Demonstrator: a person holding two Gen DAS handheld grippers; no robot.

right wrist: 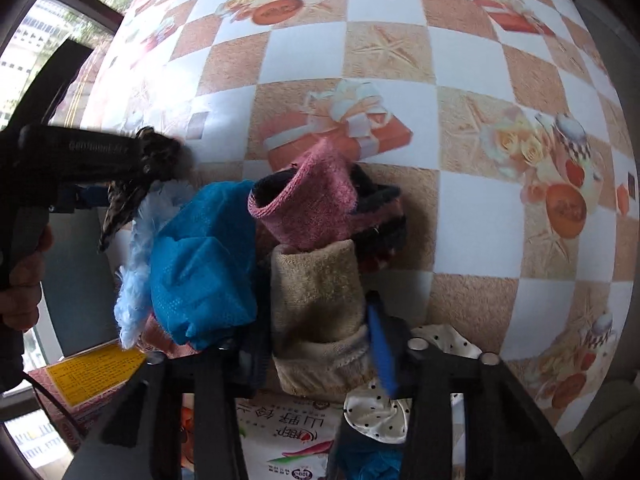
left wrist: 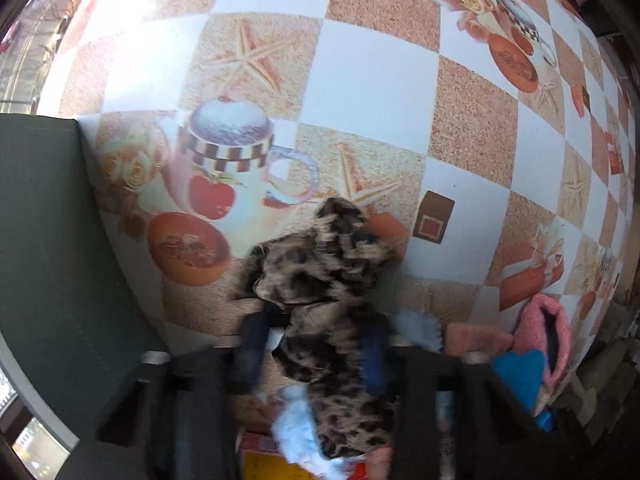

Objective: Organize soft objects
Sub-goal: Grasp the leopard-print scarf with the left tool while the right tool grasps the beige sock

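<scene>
Your left fingers (left wrist: pixel 316 344) are closed on a fuzzy leopard-print fabric piece (left wrist: pixel 320 264), which hangs above the bench (left wrist: pixel 360 80) covered with checkered printed oilcloth. A fluffy light-blue piece (left wrist: pixel 300 428) clings below it, so it could lift too and fall where you do not want it. Your right fingers (right wrist: pixel 320 344) stand narrow around a beige plush sock (right wrist: pixel 316 300); I judge they grip it, but only its lower fold, so it could slip, or drag the pink knitted sock (right wrist: pixel 308 200) resting against it. The blue mesh cloth (right wrist: pixel 204 256) lies just beside. Your left hand (right wrist: pixel 24 276) holds its tool level above the pile's left edge.
</scene>
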